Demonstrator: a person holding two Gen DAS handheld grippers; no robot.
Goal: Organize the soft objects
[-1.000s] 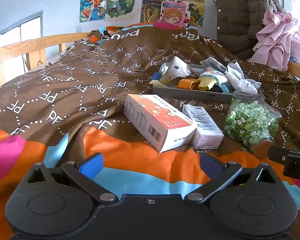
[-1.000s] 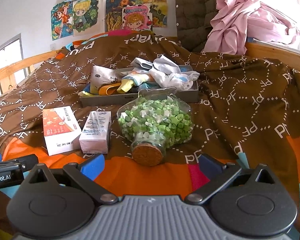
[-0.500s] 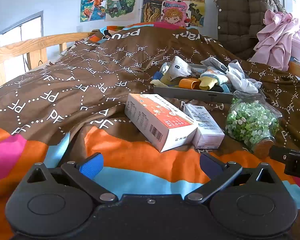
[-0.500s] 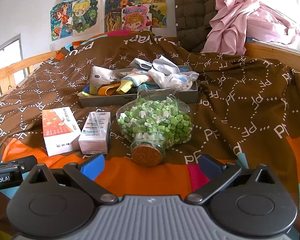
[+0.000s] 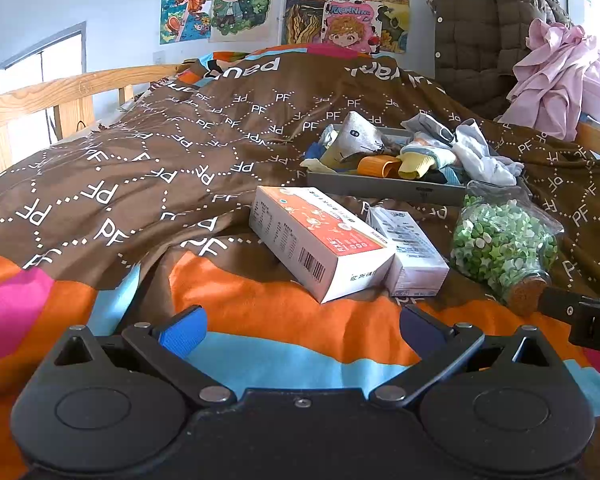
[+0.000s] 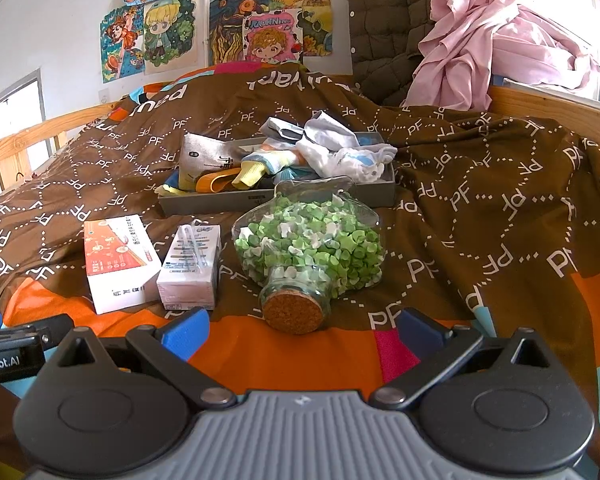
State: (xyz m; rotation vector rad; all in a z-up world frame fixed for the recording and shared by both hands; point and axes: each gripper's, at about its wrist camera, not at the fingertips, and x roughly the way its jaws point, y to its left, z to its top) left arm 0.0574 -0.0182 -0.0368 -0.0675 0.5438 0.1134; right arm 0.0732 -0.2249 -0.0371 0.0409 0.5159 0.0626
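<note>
Hovering low over the bedspread [image 5: 148, 168], the left gripper [image 5: 300, 326] spreads its blue-padded fingers wide, empty. The right gripper [image 6: 301, 330] gapes just as wide, nothing held, a cork-stoppered glass jar [image 6: 309, 252] of green paper stars lying at its 12 o'clock. Soft, crumpled socks [image 6: 331, 156] heap up in a shallow grey rectangular tray [image 6: 220, 202] beyond the jar. Two glossy cardboard boxes, orange-and-white [image 6: 118, 260] and white [image 6: 190, 268], sit touching at 10 o'clock.
</note>
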